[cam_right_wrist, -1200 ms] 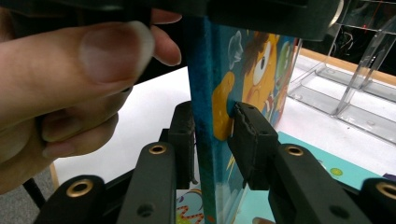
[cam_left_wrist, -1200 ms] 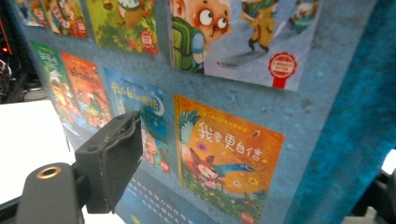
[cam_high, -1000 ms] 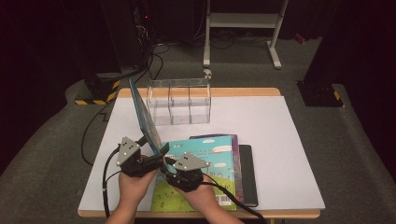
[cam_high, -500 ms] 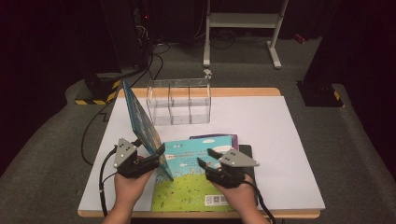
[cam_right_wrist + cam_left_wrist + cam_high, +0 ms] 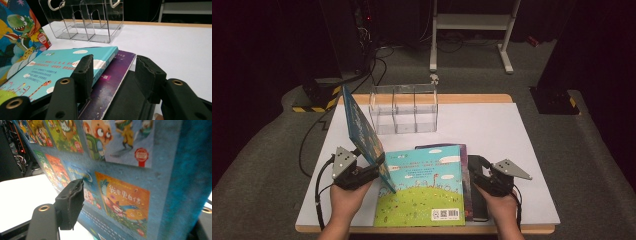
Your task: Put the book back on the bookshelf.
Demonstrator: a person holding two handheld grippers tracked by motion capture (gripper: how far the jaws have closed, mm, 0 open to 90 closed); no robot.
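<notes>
1. Your L gripper (image 5: 373, 166) has the blue picture book (image 5: 362, 131) clamped by its lower edge. The book stands tilted on the table, top leaning back-left toward the clear acrylic rack (image 5: 404, 107). The rack's slots are empty.
2. In the left gripper view one pad (image 5: 72, 200) lies flat on the cover and the book fills the gap between the jaws. They've just closed a bit further on it, so I read the grip as firming up, not slipping.
3. Vs a sec ago, the book stands steeper: its top edge is now nearer the rack's left end. The L hand hasn't shifted.
4. The big change is your R gripper (image 5: 477, 167). A sec ago it sat mid-stack beside the L one; now it's out at the right edge of the stack, over the black book (image 5: 482, 200) at the bottom.
5. Its jaws have just been opening and now stand about half wide with nothing gripped. In the right gripper view they straddle the purple book (image 5: 112, 72) and the black one under it; the teal book (image 5: 62, 67) lies on top, to their left.
6. My read: the handoff is done and L alone carries the blue book, so the R is free to steady the stack or pick next.
7. Next for L: swing the book upright and aim it at a slot. Watch the tilt; a one-edge grip may let it sag.
</notes>
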